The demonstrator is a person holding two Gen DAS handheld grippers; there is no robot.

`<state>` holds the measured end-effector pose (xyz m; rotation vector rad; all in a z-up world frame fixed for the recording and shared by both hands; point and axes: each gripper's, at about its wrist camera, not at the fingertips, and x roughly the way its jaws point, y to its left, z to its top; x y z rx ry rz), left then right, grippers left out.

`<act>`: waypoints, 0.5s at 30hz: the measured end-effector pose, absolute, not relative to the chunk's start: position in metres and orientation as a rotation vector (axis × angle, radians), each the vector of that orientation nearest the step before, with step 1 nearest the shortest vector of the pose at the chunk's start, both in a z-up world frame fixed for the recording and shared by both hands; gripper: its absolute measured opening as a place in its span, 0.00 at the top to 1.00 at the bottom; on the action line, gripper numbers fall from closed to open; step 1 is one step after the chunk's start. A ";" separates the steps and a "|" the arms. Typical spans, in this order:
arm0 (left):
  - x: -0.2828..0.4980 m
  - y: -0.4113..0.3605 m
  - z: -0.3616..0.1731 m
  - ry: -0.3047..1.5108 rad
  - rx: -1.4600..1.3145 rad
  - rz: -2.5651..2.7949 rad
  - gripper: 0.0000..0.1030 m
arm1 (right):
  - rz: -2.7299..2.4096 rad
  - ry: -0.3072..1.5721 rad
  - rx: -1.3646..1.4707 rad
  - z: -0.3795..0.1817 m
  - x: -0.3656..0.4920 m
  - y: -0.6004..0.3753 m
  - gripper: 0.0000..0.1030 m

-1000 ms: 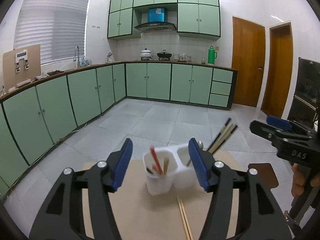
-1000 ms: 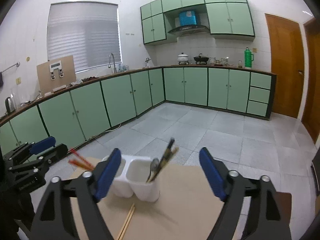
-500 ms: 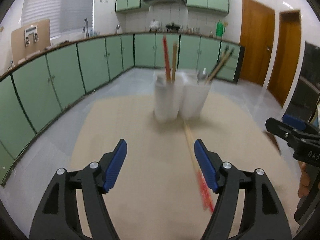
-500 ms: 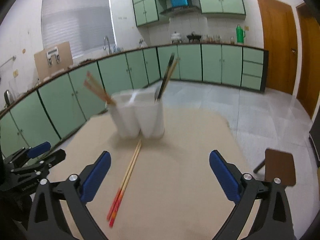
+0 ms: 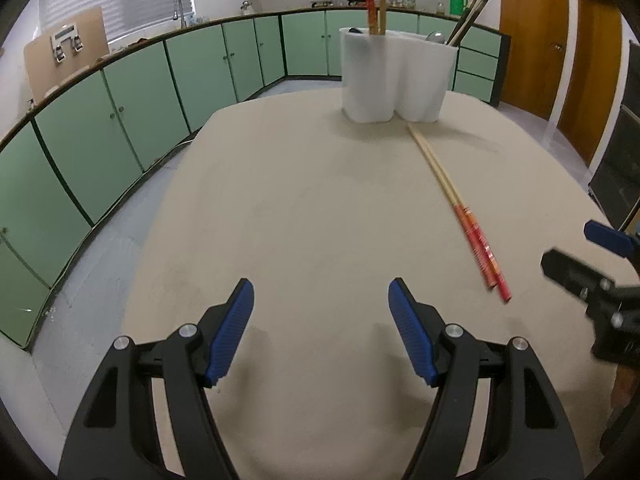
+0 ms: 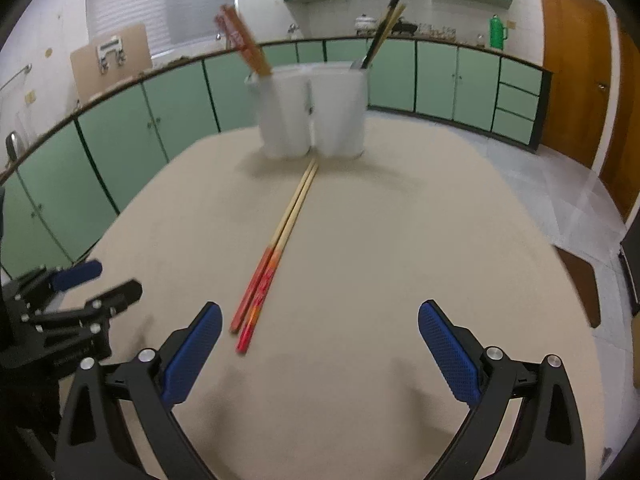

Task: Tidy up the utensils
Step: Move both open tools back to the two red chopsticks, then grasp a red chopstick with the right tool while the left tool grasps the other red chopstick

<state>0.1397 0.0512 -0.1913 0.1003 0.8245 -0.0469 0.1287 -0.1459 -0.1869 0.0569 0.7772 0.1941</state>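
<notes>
You pulled both hand-held grippers, left (image 5: 320,330) and right (image 6: 320,354), back from the holder (image 6: 312,110), both released; the chopsticks (image 6: 276,246) lay loose on the counter (image 6: 400,240), next to collect.

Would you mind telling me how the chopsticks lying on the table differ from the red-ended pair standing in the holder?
The table pair lies flat, side by side, tips by the holder; the holder pair stands leaning in its left compartment. The table pair shows its full length; the holder pair's lower part is hidden. Both are pale wood with red-orange ends. Neither claw touches either.
</notes>
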 end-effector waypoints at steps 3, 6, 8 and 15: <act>0.137 0.056 -0.191 0.825 0.093 -0.043 0.34 | 0.212 0.801 0.036 -0.193 0.128 -0.134 0.13; 0.135 0.057 -0.190 0.820 0.091 -0.043 0.34 | 0.225 0.822 0.014 -0.196 0.128 -0.125 0.24; 0.134 0.057 -0.188 0.816 0.088 -0.043 0.34 | 0.223 0.835 -0.002 -0.198 0.128 -0.120 0.32; 0.134 0.057 -0.185 0.809 0.076 -0.052 0.34 | 0.222 0.876 -0.010 -0.205 0.129 -0.115 0.58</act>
